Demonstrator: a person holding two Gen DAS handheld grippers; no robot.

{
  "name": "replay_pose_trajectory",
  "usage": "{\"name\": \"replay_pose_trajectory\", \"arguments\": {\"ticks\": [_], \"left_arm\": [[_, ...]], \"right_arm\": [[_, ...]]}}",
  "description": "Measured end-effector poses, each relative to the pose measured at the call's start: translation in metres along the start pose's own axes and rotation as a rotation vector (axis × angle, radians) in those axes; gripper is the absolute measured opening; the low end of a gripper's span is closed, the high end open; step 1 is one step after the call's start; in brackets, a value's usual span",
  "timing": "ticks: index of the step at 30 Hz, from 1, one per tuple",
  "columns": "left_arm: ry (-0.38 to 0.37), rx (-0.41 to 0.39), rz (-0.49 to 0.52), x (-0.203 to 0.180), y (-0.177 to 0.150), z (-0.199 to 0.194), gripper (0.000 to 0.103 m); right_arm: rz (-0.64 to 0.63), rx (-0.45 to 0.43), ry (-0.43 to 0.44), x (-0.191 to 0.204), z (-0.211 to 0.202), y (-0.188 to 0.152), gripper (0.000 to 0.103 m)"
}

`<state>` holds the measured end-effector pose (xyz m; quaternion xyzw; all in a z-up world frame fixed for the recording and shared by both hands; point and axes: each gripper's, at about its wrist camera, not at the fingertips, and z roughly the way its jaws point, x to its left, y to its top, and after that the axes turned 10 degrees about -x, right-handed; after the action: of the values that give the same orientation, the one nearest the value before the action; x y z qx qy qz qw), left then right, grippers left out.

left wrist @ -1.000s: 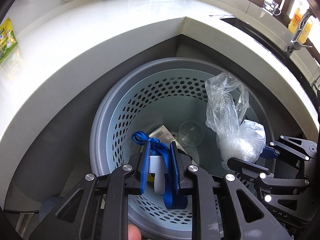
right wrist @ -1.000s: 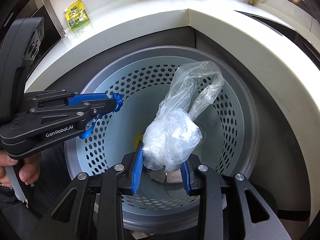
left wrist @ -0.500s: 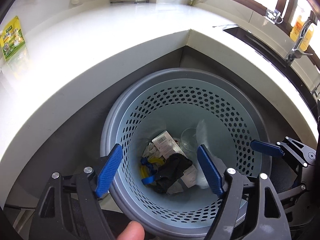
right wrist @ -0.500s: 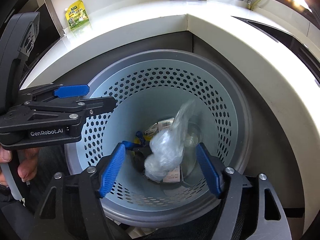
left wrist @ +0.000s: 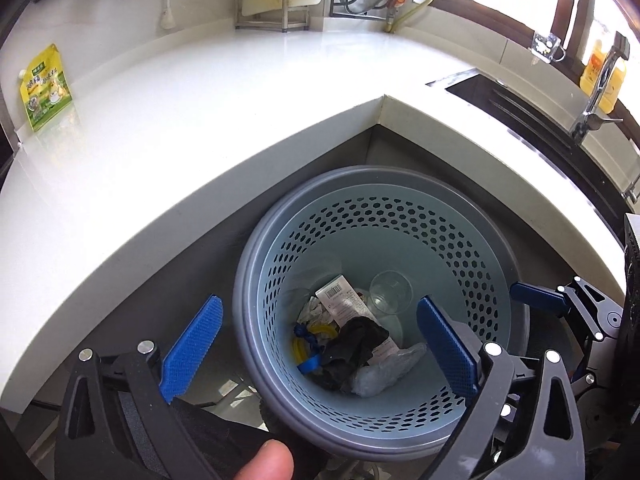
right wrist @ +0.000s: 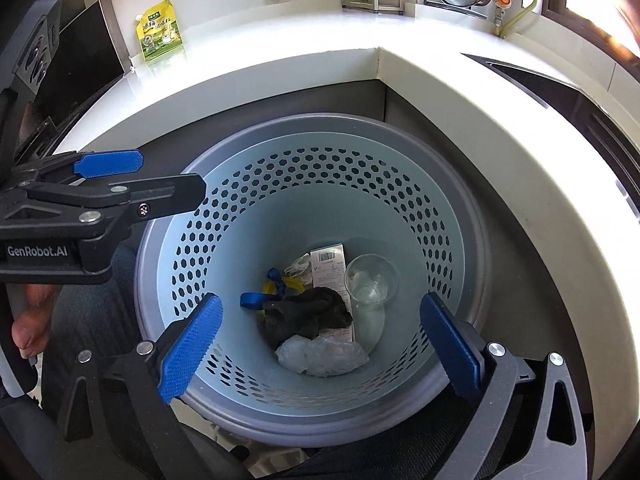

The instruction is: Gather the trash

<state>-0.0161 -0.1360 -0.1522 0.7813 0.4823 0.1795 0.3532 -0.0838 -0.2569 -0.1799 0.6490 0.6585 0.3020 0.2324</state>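
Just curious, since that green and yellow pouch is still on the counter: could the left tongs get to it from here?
Probably yes. The left tongs are open and hold nothing, and the counter before the pouch looks bare. They hover over the bin, so they must travel up and left.

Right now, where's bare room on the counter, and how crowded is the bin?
Bare: white counter between the yellow pouch and the sink. Back edge crowded by the metal rack. Bin floor crowded: clear cup, black cloth, plastic bag.
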Motion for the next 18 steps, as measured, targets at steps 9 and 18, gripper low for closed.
{"name": "replay_pose_trajectory", "arguments": {"ticks": [9, 18], "left_arm": [[0.0, -0.026, 0.003, 0.004, -0.001, -0.021, 0.096], [0.012, -0.04, 0.026, 0.0, -0.003, -0.031, 0.096]], "right_arm": [[0.01, -0.026, -0.028, 0.001, -0.011, 0.001, 0.094], [0.03, -0.042, -0.043, -0.001, -0.022, -0.001, 0.094]]}}
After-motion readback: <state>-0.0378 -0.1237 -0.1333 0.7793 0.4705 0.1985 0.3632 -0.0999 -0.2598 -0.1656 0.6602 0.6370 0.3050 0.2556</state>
